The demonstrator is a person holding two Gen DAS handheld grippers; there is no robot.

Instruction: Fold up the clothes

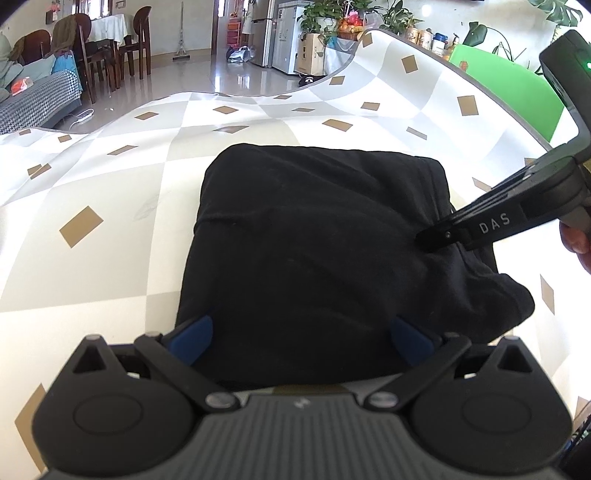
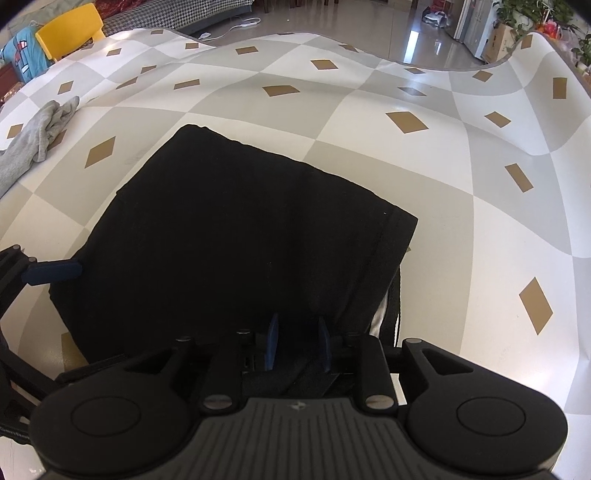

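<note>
A black garment (image 1: 314, 240) lies folded into a rough rectangle on the checked table cover (image 1: 110, 221). My left gripper (image 1: 301, 336) stands wide open at the garment's near edge, with one blue pad (image 1: 192, 339) on each side of the cloth. My right gripper (image 1: 428, 236) comes in from the right, its tip down on the garment's right edge. In the right wrist view the right gripper (image 2: 298, 339) has its blue pads a little apart over the dark hem of the garment (image 2: 240, 240), without pinching it. A blue finger (image 2: 55, 271) of the left gripper shows at the left edge.
A crumpled grey cloth (image 2: 33, 144) lies at the table's far left. A yellow chair (image 2: 70, 29) and a green chair (image 1: 517, 85) stand beyond the table's edges. The cover (image 2: 443, 184) curls up at its far corners. A hand (image 1: 576, 240) holds the right gripper.
</note>
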